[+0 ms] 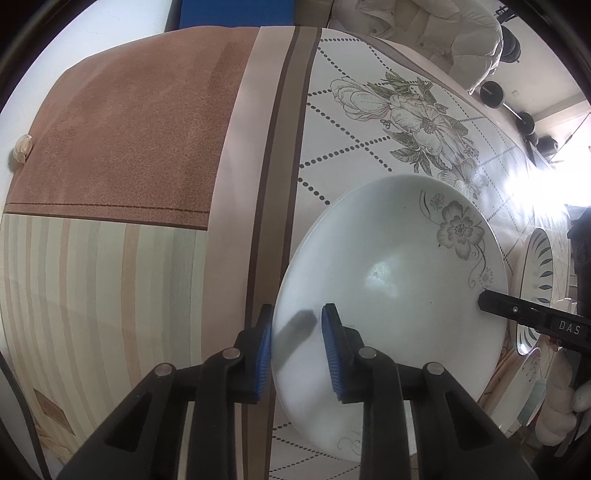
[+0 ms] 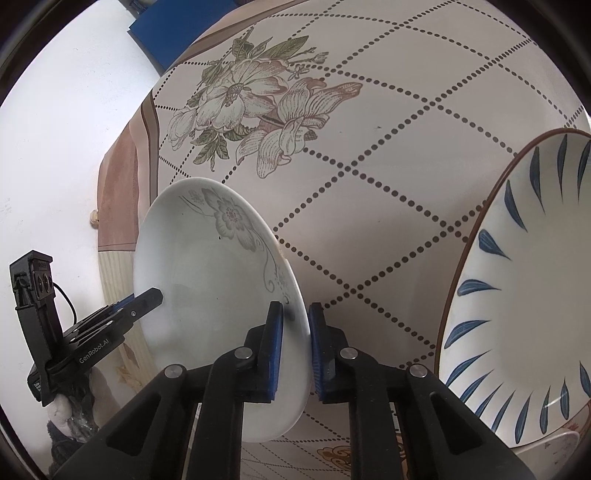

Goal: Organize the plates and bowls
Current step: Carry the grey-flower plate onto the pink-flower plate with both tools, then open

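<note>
A white plate with a grey flower print point(image 1: 399, 266) is held tilted above the table between both grippers. My left gripper point(image 1: 297, 325) straddles its left rim with a gap between the pads and the rim. My right gripper point(image 2: 295, 325) is shut on the plate's point(image 2: 207, 273) right rim. The left gripper also shows in the right wrist view point(image 2: 153, 295) at the plate's far edge. A larger plate with blue leaf marks point(image 2: 524, 295) lies to the right; it also shows in the left wrist view point(image 1: 535, 280).
The table has a tablecloth with flower print and dotted diamonds point(image 2: 369, 155). A brown cloth point(image 1: 140, 129) and striped panel point(image 1: 92, 295) lie at the left. A padded white jacket point(image 1: 436, 33) lies at the far edge. Another dish point(image 1: 532, 373) sits at the right.
</note>
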{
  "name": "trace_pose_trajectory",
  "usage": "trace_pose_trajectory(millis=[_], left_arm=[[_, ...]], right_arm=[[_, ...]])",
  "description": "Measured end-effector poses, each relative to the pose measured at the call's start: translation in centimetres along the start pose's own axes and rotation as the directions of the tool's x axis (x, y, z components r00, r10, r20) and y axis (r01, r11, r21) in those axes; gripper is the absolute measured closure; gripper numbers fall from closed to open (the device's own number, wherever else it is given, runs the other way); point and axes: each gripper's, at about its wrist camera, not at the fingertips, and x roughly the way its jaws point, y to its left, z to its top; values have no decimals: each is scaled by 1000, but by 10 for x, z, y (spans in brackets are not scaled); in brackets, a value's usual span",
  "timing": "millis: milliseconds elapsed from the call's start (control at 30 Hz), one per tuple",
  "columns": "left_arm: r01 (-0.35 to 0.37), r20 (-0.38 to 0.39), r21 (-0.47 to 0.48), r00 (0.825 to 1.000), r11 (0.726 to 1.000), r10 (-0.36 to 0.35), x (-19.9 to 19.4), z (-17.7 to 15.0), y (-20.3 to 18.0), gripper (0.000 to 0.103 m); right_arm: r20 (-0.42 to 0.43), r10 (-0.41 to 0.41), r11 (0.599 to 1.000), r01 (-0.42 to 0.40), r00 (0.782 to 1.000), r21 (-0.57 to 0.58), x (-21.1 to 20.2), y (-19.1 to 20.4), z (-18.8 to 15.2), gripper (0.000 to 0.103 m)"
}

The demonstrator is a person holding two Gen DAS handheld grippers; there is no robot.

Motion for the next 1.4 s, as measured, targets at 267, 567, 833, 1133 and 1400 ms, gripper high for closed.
trace_pose_trajectory(millis=[267, 567, 833, 1133, 1400], left_arm=[[10, 43, 21, 999, 1000, -11, -21, -8, -19, 80], [32, 81, 88, 996, 996, -39, -54, -16, -66, 80], [55, 83, 178, 994, 983, -71, -68, -43, -142, 80], [95, 26, 282, 994, 955, -107, -50, -84, -231, 80], [74, -33, 342, 997, 937, -66, -15, -110, -280, 80]], right_arm=[[25, 20, 1000, -20, 999, -9, -22, -9, -16, 88], [93, 44, 999, -45, 995, 10, -78, -37, -51, 88], [170, 39, 997, -49, 985, 54, -145, -85, -101, 88], [210, 5, 989, -36, 978, 143, -193, -172, -173, 88], [167, -35, 984, 5, 985, 178, -184, -234, -208, 88]])
